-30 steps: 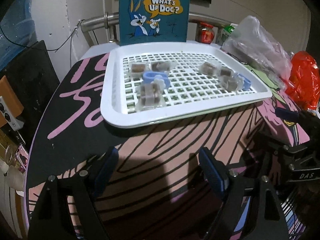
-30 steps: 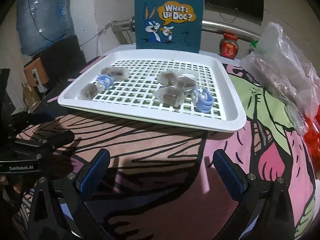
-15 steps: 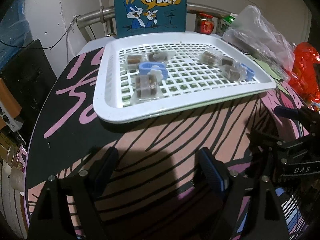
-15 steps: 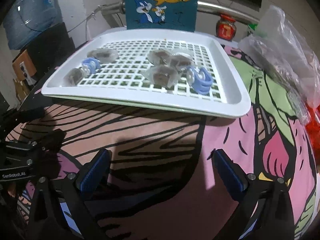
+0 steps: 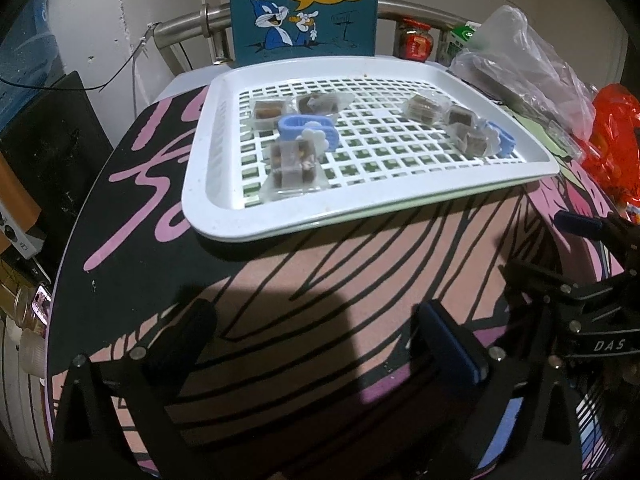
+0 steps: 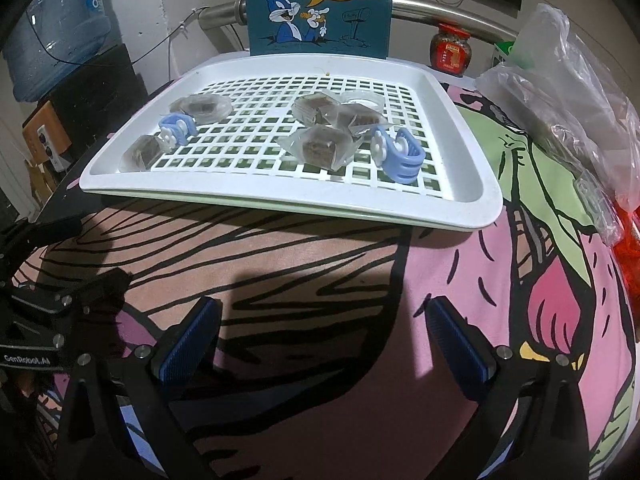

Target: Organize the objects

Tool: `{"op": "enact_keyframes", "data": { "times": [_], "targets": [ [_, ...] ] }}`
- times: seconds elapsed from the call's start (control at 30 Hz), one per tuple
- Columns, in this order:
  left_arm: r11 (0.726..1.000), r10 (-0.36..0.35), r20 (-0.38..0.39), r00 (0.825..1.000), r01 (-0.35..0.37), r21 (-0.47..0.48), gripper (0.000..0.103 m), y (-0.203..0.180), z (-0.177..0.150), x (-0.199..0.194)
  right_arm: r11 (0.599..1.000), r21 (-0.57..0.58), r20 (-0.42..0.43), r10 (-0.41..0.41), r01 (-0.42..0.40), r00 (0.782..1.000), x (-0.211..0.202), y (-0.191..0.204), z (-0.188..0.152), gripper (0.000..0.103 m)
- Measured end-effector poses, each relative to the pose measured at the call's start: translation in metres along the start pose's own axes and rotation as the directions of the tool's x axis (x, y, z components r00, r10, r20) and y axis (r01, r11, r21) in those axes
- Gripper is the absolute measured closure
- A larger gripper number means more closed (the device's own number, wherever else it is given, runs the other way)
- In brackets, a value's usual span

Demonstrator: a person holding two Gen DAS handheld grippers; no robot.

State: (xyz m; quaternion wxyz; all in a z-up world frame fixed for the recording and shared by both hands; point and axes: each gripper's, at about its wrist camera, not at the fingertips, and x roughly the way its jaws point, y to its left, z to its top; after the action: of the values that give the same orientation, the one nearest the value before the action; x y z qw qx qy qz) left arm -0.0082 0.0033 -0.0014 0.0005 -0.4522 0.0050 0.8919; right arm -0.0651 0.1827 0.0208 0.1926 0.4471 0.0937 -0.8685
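**Snack packets and blue clips wait on a white tray as both grippers draw closer**

Snack packets, small and clear with brown contents, lie scattered on a white slotted plastic tray point(image 5: 208, 168) that sits toward the far edge of a round table with a pink and black cartoon cover point(image 5: 280, 280). Over the last second both cameras have moved toward the tray's near edge, so it now fills more of each view; nothing on it has shifted. This looks like an approach, with no sorting begun.

A teal cartoon-rabbit gift bag point(image 5: 304, 4) stands upright behind the tray's far edge. A crumpled clear plastic bag point(image 6: 568, 92) lies beside the tray's right edge.

Left gripper point(image 5: 320, 340) hovers above the table short of the tray, its jaws spread wide and holding nothing. Right gripper point(image 6: 324, 336) does the same.

On the tray, one group sits near the left edge: three packets around a pale blue plastic clip with a white flower point(image 5: 308, 130). A second group near the right edge holds several packets point(image 6: 320, 148) and a second blue flower clip point(image 6: 398, 156).

The left view shows the nearest packet point(image 5: 292, 162) touching the first clip. The right view shows the second clip fully, just beside its packets; the left view half hides it.
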Motion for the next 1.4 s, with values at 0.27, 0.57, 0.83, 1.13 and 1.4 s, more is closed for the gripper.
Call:
{"op": "enact_keyframes", "data": {
  "times": [0.27, 0.57, 0.83, 1.13, 1.4],
  "targets": [
    [1.0, 0.0, 0.0, 1.0, 0.0, -0.005, 0.0, 0.0, -0.0003, -0.0003, 1.0, 0.0, 0.0, 0.0, 0.0, 1.0, -0.0001, -0.0001, -0.0003, 0.0],
    [1.0, 0.003, -0.001, 1.0, -0.003, -0.003, 0.0, -0.0003, -0.0004, -0.0001, 1.0, 0.013, -0.001, -0.007, 0.007, 1.0, 0.0011, 0.0008, 0.0002, 0.0],
    [1.0, 0.002, -0.001, 1.0, -0.002, -0.004, 0.0, -0.0002, -0.0004, -0.0001, 1.0, 0.02, 0.0, -0.012, 0.012, 1.0, 0.0004, 0.0018, -0.0003, 0.0],
    [1.0, 0.01, -0.002, 1.0, -0.01, -0.014, 0.0, 0.0009, -0.0024, -0.0022, 1.0, 0.016, 0.0, -0.009, 0.008, 1.0, -0.0017, 0.0053, -0.0035, 0.0],
    [0.999, 0.021, -0.002, 1.0, -0.021, -0.027, 0.0, 0.0023, -0.0071, -0.0059, 1.0, 0.015, 0.001, -0.01, 0.01, 1.0, -0.0038, 0.0068, -0.0063, 0.0]
  ]
}}
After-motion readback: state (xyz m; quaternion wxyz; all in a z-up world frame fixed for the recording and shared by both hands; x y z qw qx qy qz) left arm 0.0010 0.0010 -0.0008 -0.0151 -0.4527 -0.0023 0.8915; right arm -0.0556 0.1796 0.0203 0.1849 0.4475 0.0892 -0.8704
